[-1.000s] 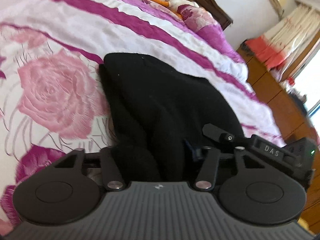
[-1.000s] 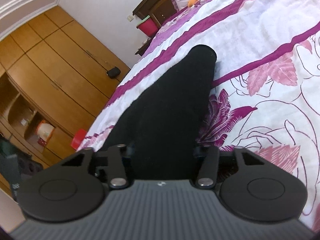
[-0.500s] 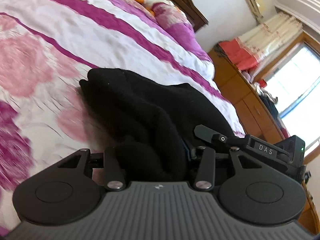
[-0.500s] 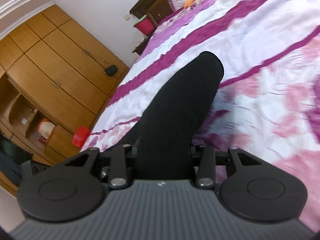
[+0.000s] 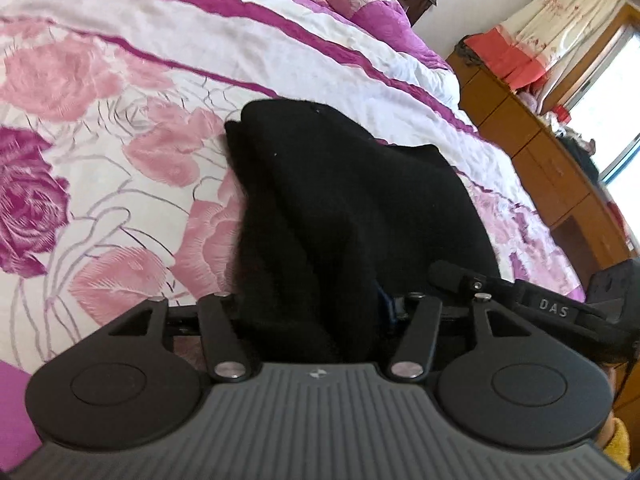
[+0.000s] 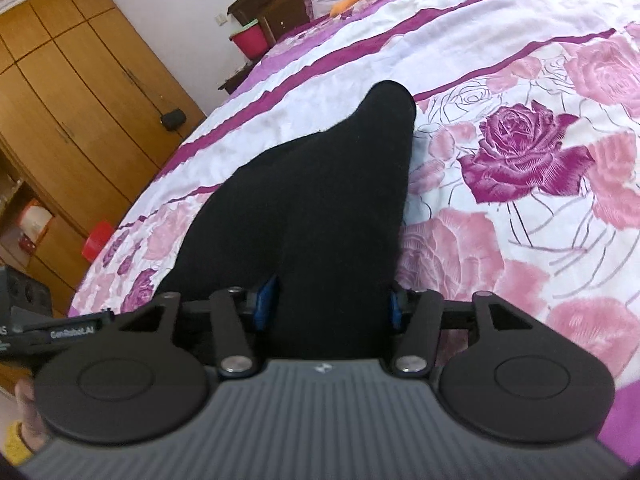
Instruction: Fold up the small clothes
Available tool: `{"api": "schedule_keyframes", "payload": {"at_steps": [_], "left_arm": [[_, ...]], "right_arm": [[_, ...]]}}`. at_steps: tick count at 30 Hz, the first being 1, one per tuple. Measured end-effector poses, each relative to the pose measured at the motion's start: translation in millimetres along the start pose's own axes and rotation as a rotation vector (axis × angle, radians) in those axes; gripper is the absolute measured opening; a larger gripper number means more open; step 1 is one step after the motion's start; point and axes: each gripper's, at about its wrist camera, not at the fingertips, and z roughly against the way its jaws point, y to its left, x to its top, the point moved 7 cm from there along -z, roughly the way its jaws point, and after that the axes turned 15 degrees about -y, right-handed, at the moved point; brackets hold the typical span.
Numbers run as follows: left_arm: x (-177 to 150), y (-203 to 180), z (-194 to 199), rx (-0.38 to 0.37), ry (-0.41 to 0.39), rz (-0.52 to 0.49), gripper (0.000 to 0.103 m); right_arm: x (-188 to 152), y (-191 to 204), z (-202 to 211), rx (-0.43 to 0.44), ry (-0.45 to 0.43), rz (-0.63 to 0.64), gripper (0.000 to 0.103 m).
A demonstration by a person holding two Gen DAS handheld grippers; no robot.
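Gripping fuzzy black knit garment [image 5: 344, 208]: both tools [image 5: 316, 312] [image 6: 326, 304].

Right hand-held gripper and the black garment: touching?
Touching. The right wrist view shows the black garment passing between the blue pads of the right hand-held gripper, pressed against both.

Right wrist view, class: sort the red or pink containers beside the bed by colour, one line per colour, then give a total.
Pink tub by the headboard: 1
Red bucket by the wardrobe: 1
Total: 2
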Motion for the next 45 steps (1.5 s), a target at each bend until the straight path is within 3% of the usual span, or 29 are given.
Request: {"api": "schedule_keyframes", "payload": {"at_steps": [3,5,10,12,14,16,23,32,39,45], "left_arm": [[5,4,7,0.042,-0.013,-0.037,0.069],[5,5,13,0.096,-0.024,-0.082,0.08],[8,5,32,0.156,-0.042,-0.111,0.082],[9,0,40,0.168,-0.049,-0.137,0.083],[10,-7,44,0.193,-0.049,-0.189,0.087],[9,-12,50,0.221,-0.06,-0.234,0.094],[-6,-27,66,0.251,-0.069,-0.289,0.098],[-45,-22,47,0.351,0.072,-0.231,0.099],[-55,-23,40,0.405,0.055,-0.281,0.102],[-57,-24,37,0.414,0.054,-0.291,0.103]], "right_arm": [[3,3,7,-0.015,-0.002,0.023,0.057],[5,6,14,-0.031,-0.01,0.036,0.057],[6,11,33,-0.068,-0.047,0.078,0.057],[5,14,39,-0.087,-0.056,0.1,0.062],[2,15,43,-0.097,-0.032,0.108,0.075],[0,17,48,-0.09,-0.013,0.106,0.075],[-13,22,69,-0.118,-0.006,0.151,0.076],[-38,20,75,-0.228,0.044,0.245,0.076],[-55,12,69,-0.296,0.062,0.3,0.075],[-64,17,63,-0.305,0.051,0.364,0.084]]}}
